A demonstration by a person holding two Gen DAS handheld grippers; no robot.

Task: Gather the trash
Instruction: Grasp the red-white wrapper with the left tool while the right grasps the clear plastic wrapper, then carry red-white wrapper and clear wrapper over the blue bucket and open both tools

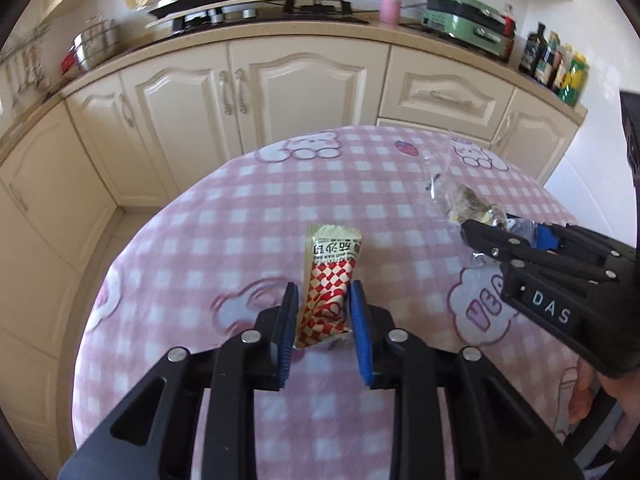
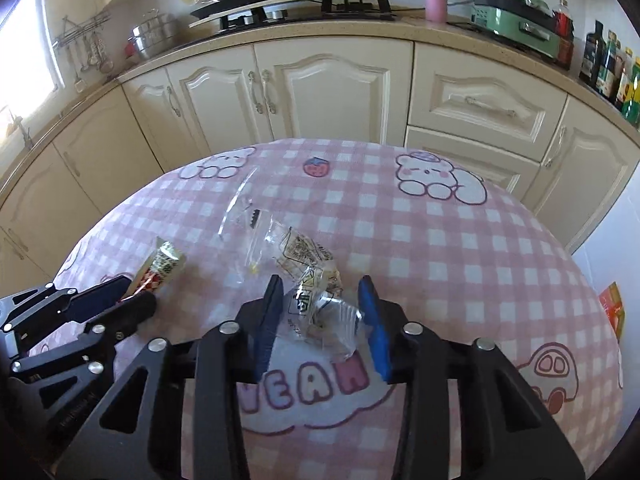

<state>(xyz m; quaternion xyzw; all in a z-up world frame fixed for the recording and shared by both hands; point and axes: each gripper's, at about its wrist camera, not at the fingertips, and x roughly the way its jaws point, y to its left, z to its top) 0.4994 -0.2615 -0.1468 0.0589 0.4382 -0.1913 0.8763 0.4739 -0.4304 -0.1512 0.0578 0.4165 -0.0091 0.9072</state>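
my left gripper (image 1: 323, 300) straddles the checkered snack wrapper (image 1: 328, 280), right gripper (image 2: 323, 300) spread around the crumpled clear wrappers (image 2: 316, 292), both lined up to pinch.

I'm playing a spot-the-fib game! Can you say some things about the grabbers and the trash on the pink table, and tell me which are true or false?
1. The left gripper has its fingers around a red-checkered wrapper. True.
2. The right gripper is over a banana peel. False: it straddles a crumpled clear wrapper.
3. The tablecloth is pink checked with bears. True.
4. The pink cup stands on the table. False: it is on the counter.
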